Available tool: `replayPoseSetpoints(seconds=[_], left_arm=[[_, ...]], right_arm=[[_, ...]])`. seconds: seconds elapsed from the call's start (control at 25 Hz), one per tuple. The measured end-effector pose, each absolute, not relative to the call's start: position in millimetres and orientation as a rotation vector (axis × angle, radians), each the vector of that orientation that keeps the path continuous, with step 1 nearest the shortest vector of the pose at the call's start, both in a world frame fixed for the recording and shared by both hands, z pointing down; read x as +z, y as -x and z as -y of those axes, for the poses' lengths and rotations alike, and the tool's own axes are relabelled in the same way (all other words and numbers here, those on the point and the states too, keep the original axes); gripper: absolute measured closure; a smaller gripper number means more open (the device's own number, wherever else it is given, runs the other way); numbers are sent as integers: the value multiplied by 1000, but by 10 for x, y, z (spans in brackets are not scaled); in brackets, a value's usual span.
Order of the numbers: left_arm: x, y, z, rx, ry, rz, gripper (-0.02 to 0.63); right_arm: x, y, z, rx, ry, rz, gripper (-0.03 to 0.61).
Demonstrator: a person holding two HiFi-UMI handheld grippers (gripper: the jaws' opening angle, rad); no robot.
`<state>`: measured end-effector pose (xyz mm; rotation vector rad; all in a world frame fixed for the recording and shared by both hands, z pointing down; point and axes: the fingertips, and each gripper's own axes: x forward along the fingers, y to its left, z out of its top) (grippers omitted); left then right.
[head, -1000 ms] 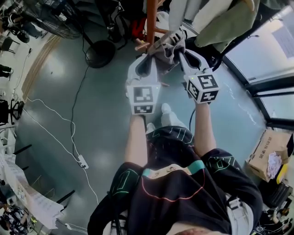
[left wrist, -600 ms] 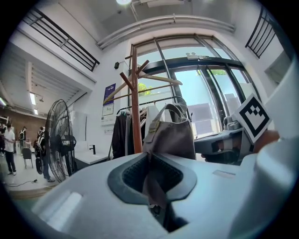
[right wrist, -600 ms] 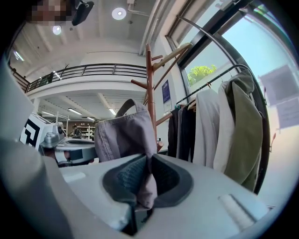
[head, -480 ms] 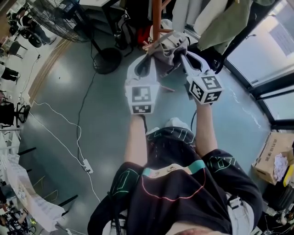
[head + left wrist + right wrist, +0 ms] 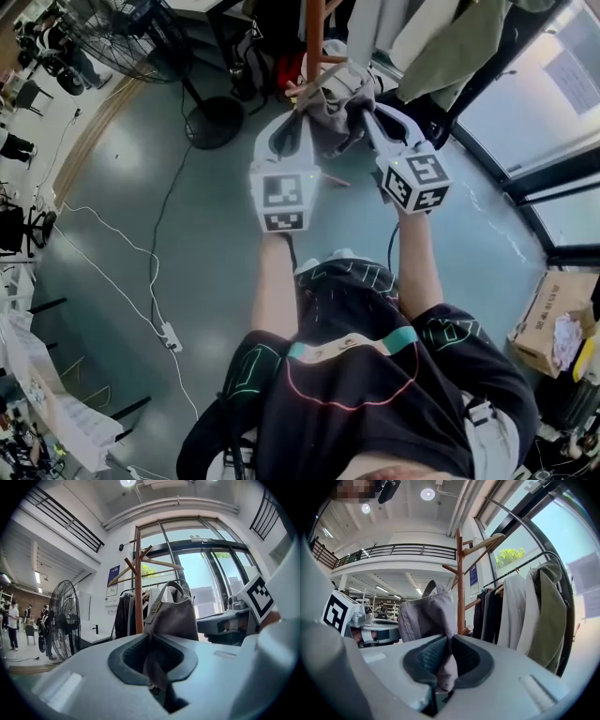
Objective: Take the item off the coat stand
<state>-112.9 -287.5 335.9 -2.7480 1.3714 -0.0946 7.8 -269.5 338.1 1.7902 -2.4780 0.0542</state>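
Note:
A grey fabric bag (image 5: 335, 101) hangs between my two grippers, right beside the wooden coat stand (image 5: 312, 37). My left gripper (image 5: 292, 127) is shut on the bag's left edge, and a fold of cloth (image 5: 154, 667) sits pinched between its jaws. My right gripper (image 5: 372, 111) is shut on the bag's right edge, with a fold of cloth (image 5: 446, 667) clamped in it. In the left gripper view the bag (image 5: 172, 617) and its handles stand just right of the stand's pole (image 5: 138, 592). I cannot tell whether a handle still rests on a peg.
A big floor fan (image 5: 122, 33) stands at the left with its round base (image 5: 214, 122) near the stand. A rail of hanging coats (image 5: 525, 611) is to the right by the glass wall. Cables (image 5: 141, 272) lie on the floor, and a cardboard box (image 5: 548, 319) sits at far right.
Both grippers keep their hold on the bag next to the stand. The left gripper has shifted slightly left, and the head view has swung a little.

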Motion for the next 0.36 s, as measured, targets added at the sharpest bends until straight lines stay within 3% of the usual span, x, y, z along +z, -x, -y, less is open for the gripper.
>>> replayPoseSetpoints(seconds=[0.36], left_arm=[[3436,1131,2848,-102,2765,-1352,578]], right_arm=[[3427,-60,2655,38,-1794,2464,540]])
